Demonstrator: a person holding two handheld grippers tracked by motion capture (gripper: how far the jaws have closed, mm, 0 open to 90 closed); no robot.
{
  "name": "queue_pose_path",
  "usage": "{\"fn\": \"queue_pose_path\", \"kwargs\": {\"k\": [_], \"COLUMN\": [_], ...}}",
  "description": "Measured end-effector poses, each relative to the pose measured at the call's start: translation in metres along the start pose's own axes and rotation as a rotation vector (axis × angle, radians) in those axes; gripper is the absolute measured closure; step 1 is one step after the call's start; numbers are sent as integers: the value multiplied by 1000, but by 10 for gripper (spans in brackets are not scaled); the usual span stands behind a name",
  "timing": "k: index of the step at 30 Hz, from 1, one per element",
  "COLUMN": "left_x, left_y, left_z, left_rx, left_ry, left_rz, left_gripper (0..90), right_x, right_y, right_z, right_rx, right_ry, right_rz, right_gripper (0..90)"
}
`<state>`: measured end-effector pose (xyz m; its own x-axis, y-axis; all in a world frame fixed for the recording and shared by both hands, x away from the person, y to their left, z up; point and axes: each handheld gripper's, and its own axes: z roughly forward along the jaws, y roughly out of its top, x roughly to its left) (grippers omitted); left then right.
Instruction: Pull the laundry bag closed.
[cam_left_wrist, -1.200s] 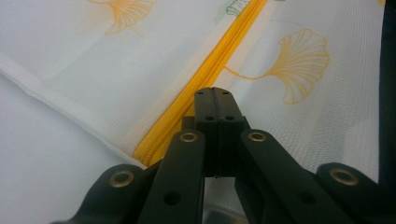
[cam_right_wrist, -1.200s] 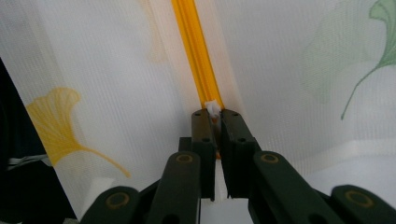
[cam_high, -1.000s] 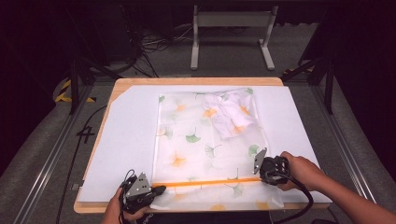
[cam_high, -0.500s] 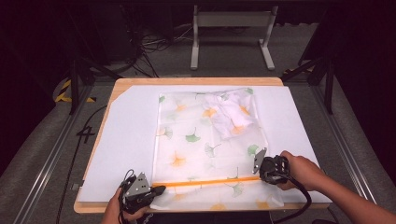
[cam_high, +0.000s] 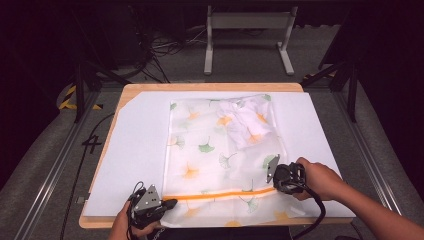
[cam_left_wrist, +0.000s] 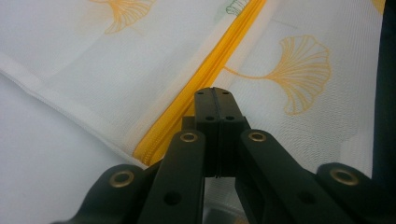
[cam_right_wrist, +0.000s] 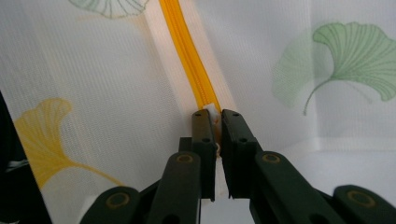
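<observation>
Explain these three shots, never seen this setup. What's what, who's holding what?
No robot here: a person holds a two-jaw tool in each hand. The high view looks down on the table from above. The other two views come from cameras riding on each tool, looking along its black jaws.

On a white sheet lies a translucent mesh zipper bag printed with ginkgo leaves, white cloth tucked in its far corner. An orange zipper runs across the near end.

The left tool is shut, pinching the bag at the zipper's left end. The right tool is clamped on a small white tab at the zipper's right end, probably the pull.
</observation>
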<state>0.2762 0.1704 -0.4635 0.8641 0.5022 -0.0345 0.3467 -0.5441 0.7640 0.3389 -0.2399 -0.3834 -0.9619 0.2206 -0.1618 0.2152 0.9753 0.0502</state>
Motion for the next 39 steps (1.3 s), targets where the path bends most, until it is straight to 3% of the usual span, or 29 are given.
{"fn": "queue_pose_path", "kwargs": {"k": [7,16,24,29,34,39], "left_x": [1,2,2,3,2,4], "left_y": [0,-1,-2,-4,-3,-2], "left_z": [-1,-1,-1,-3,-5,-11], "left_rx": [1,-4,-9,-22,-18,-34], "left_ry": [-3,-10,-9,-21,-2,16], "left_rz": [-4,-12,-14,-25,-18,-7], "left_gripper": [900,900,900,900,900,900], "right_x": [1,-1,-3,-4,-6,-6], "right_y": [-12,-21,-28,-34,-42,-46], "right_z": [3,7,7,2,1,0], "right_rx": [-3,42,28,-46,-148,-227], "right_ry": [28,17,17,16,32,22], "right_rz": [18,29,46,58,114,127], "right_gripper": [845,845,840,807,803,762]}}
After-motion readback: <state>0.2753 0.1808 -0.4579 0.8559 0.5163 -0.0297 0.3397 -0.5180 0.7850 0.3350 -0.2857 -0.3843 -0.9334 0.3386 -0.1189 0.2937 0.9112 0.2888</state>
